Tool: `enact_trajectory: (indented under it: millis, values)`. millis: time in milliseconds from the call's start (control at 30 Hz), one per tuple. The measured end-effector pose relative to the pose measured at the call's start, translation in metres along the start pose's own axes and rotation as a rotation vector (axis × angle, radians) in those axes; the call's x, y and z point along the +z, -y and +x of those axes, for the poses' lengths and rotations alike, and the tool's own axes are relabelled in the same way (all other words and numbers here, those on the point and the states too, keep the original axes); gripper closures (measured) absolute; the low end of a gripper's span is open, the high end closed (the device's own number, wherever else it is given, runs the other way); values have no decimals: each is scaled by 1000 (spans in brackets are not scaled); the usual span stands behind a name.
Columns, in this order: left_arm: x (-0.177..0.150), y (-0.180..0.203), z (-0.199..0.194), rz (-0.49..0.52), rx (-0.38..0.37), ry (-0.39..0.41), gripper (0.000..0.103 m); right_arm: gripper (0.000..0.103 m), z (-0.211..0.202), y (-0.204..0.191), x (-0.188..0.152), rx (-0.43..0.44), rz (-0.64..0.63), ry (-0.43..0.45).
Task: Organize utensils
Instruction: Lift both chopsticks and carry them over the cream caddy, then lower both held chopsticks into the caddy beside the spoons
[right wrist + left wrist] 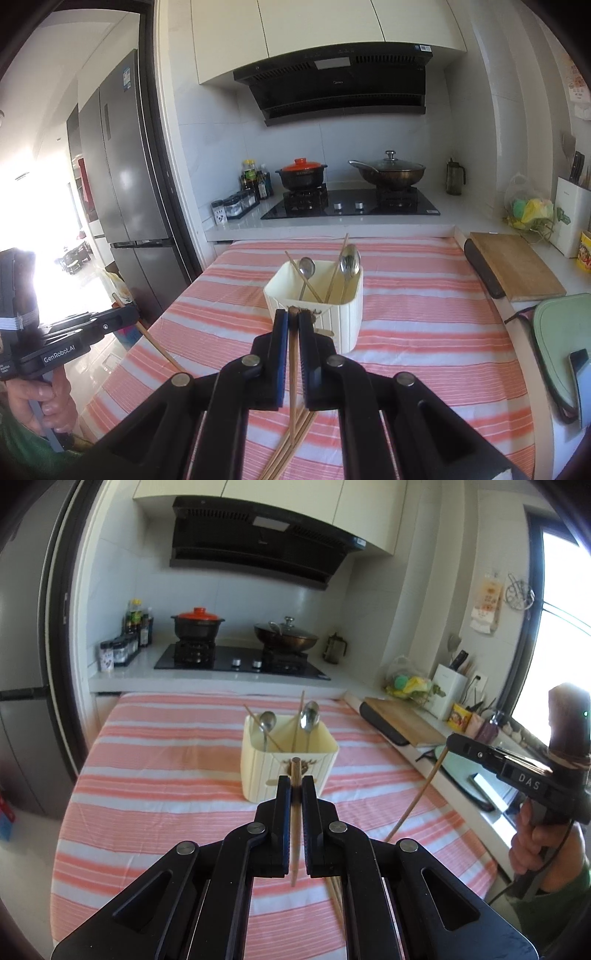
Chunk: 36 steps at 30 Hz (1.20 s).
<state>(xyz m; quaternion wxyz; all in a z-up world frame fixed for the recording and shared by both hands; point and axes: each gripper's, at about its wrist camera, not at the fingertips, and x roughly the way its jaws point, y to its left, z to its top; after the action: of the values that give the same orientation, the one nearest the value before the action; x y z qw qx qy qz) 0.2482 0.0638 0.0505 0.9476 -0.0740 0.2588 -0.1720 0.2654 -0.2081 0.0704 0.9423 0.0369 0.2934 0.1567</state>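
My left gripper [296, 781] is shut on a single wooden chopstick [294, 834], held above the striped cloth. The right gripper [293, 318] is likewise shut on one chopstick [293, 373]. Just ahead of both stands a cream utensil holder [258, 760] [345, 321] with two metal spoons [309, 716] [350, 260] and a couple of chopsticks leaning in it. Several loose chopsticks [335, 897] [290, 443] lie on the cloth under the grippers. Each view shows the other gripper at its side, the right gripper [448, 743] and the left gripper [130, 314], with a stick slanting down from its tip.
The table has a pink-and-white striped cloth [155, 812]. Behind it is a counter with a black hob [351, 208], a red-lidded pot [301, 173] and a lidded wok [388, 171]. A wooden cutting board [517, 266], a knife block [570, 218] and a pale green tray [565, 332] are on the right; a fridge [122, 166] is on the left.
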Motion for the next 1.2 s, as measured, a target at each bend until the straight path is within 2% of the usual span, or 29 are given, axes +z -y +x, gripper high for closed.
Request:
enact_trajectory:
  millis: [267,367,467,600,700,800,1000,1133,1200]
  values:
    - [44,-7,4,12,3,54,100,97,5,-5,54,-45,-76,93]
    - [66,-10,19,20,6,58,100,97,27,0,80,-54,-96,79]
    - [92,-10,33,29,17,91,100,97,51,14,105,-51,-62,77]
    - [123,-10,55,40,33,154,100,97,70,20,130,-55,-62,160]
    - [137,-9,83,36,32,164,100,97,87,24,140,-47,-55,200]
    - [139,-10,125,26,28,100,100,97,121,27,140,-51,-52,143]
    - [126,-14,210,5,20,-108,100,97,203,36,117,-21,-60,-80]
    - [120,-15,244,5,37,-192,98,97,246,50,106,18,7,-185]
    - [121,-16,250,-11,53,-202,85,95,259,53,105,26,25,-207]
